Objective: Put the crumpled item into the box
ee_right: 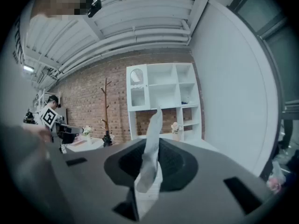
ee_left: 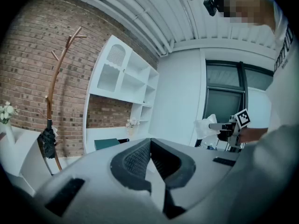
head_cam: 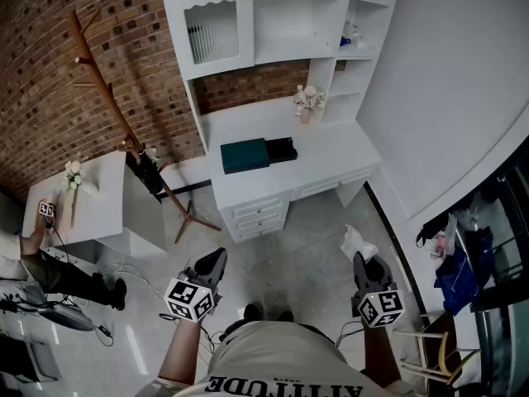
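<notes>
The crumpled item (head_cam: 358,242) is a white wad of paper pinched in my right gripper (head_cam: 368,265), held in the air above the floor. In the right gripper view the paper (ee_right: 152,153) sticks up between the jaws of this gripper (ee_right: 154,146). My left gripper (head_cam: 212,261) hangs level with it to the left, jaws together and empty (ee_left: 150,141). From the left gripper view the paper (ee_left: 205,125) shows off to the right. The box (head_cam: 245,155), dark teal with a black drawer pulled out, lies on the white desk (head_cam: 331,151) ahead; it also shows as a teal box (ee_left: 106,143).
A white shelf unit (head_cam: 273,23) rises behind the desk, with a flower vase (head_cam: 307,102) on the desktop. A wooden coat rack (head_cam: 107,106) stands at the brick wall, and a small white table (head_cam: 91,197) is left. A chair (head_cam: 430,346) and clutter sit at the right.
</notes>
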The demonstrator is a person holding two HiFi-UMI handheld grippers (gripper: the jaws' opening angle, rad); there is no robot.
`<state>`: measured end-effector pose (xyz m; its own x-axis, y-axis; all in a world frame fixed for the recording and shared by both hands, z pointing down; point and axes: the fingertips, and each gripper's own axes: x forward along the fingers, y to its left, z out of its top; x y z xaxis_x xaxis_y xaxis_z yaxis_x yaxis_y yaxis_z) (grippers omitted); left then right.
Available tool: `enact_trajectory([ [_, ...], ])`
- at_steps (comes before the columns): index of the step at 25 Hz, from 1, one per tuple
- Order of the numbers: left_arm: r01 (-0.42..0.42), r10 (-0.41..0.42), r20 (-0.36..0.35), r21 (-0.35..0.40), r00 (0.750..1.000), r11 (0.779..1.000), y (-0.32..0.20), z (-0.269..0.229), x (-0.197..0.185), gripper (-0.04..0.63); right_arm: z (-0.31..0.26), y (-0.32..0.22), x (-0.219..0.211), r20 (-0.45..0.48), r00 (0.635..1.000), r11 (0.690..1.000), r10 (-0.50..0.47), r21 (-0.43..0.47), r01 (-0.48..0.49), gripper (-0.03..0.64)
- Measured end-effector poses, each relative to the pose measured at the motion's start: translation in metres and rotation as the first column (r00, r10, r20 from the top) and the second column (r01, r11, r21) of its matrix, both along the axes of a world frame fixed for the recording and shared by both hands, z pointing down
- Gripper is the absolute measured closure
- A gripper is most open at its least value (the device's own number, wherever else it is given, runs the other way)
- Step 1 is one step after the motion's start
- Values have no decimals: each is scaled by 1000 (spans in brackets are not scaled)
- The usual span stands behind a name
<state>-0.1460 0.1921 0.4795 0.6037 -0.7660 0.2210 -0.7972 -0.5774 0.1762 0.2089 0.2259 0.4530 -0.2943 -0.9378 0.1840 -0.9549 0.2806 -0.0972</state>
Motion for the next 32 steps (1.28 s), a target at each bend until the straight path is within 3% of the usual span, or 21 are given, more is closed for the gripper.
enact_trajectory([
  [18, 2, -2, 18, -3, 1000, 1000, 5, 0, 15, 569, -6, -3, 17, 48, 999, 1000, -4, 15, 3, 543],
  [32, 20, -19, 58, -17, 998, 1000, 31, -2, 57, 569, 0, 10, 55, 65, 997, 999, -49, 6, 49, 543],
])
